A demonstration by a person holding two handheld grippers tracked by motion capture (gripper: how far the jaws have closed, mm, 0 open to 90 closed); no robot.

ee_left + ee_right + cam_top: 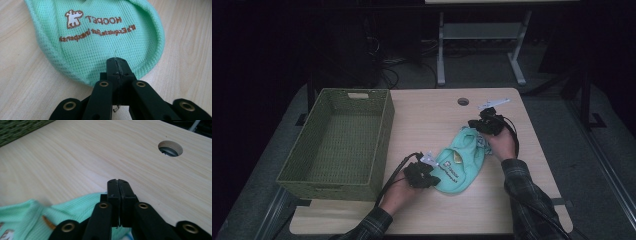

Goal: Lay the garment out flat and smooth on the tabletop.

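Mesh garment (pixel 460 161) lay right of the basket (pixel 339 142) — light, limp, prone to sag. Left gripper (pixel 117 65) pinched its ribbed hem; right gripper (pixel 117 187) was clamped at its far edge — seams grip best.

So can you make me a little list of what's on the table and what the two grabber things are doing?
table: light wood, round hole near the far edge
basket: green woven basket, on the table's left side, looks empty
cloth: mint green mesh garment with brown print, lying between the hands
left gripper: jaws shut, pinching the garment's near hem
right gripper: jaws shut at the garment's far end; whether cloth is pinched is unclear
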